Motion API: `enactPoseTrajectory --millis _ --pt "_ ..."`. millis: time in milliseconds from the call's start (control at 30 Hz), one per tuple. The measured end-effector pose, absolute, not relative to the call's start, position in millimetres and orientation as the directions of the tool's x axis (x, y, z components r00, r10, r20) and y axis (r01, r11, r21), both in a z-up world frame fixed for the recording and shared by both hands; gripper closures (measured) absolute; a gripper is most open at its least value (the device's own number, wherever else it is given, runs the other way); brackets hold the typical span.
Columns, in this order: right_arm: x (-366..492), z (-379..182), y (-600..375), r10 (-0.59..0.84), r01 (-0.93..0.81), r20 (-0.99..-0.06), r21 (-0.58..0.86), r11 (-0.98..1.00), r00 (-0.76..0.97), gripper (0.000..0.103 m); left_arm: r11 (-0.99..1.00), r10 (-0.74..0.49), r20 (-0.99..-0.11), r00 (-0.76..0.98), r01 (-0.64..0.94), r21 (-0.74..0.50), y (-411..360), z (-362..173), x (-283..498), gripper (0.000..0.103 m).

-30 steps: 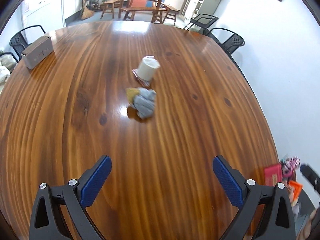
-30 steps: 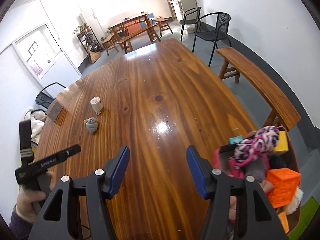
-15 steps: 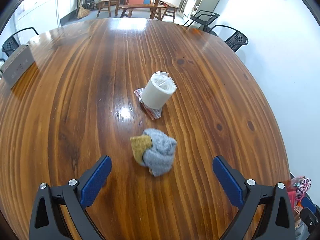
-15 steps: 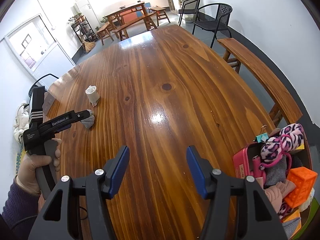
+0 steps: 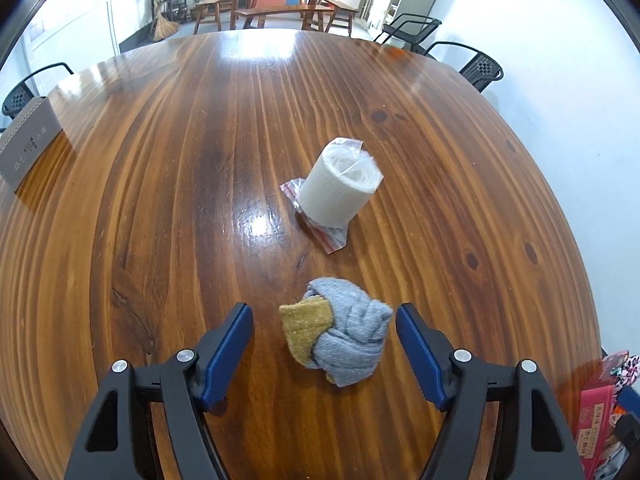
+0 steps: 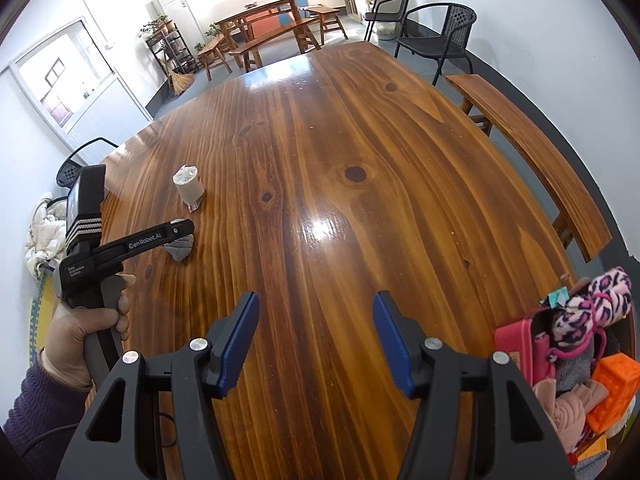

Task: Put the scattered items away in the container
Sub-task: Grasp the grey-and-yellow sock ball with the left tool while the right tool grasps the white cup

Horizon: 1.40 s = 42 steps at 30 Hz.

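Left gripper [image 5: 324, 336] straddling balled sock, jaws just closing in, not yet pressing.

Blue pads [image 5: 228, 350] stand either side of the grey-and-mustard sock bundle [image 5: 340, 336], small gaps on both flanks, nothing gripped. Bundle lies on the wooden table [image 5: 160, 200], well short of the bagged white roll [image 5: 340, 188]. Looks soft, light, compressible; likely squashes before it holds. Best bite: across the grey bulk, low near the wood, not the loose mustard cuff. Right gripper [image 6: 316, 336] hangs open over bare wood, empty. Container [image 6: 576, 376] of toys and fabrics sits at the table's right edge.
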State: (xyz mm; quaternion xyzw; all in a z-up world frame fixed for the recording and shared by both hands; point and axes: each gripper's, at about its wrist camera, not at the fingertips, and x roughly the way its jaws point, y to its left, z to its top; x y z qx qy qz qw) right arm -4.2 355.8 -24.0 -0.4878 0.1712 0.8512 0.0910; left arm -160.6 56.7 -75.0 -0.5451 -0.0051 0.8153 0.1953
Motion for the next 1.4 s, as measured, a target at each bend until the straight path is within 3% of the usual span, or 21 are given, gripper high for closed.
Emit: enactPoseTrajectory --millis 33,167,900,1333,1367,1400 --pt "-7.7 -23.6 354.3 -0.015 -0.315 -0.86 0.203 -0.927 -0.51 0.04 -0.922 0.325 -0.887 -0.329 -0.318 -0.22 56.2 -76.5 -159.9 0.029" --pt "-22.5 -21.1 348.0 -0.025 -0.288 -0.849 0.207 -0.935 -0.527 0.04 -0.915 0.325 -0.88 -0.347 -0.35 -0.2 53.5 -77.1 -158.4 0.056" --pt "-184.8 -57.9 265.0 -0.168 -0.032 -0.848 0.212 -0.977 -0.502 0.046 -0.929 0.352 -0.843 -0.406 -0.26 -0.263 -17.2 -56.2 -144.6 0.057" --pt "-256.1 -107.7 237.6 -0.197 -0.008 -0.885 0.221 -0.975 -0.422 0.045 -0.929 0.364 -0.843 -0.397 -0.22 -0.298 -33.0 -57.3 -134.4 0.057" --pt "-259.5 -109.6 235.9 -0.193 -0.006 -0.886 0.215 -0.977 -0.421 0.047 -0.929 0.364 -0.843 -0.397 -0.217 -0.299 -33.5 -57.4 -134.0 0.057" --pt "-261.6 -110.7 234.4 -0.193 -0.001 -0.887 0.213 -0.977 -0.42 0.064 -0.929 0.364 -0.843 -0.396 -0.215 -0.3 -33.8 -57.3 -133.5 0.057"
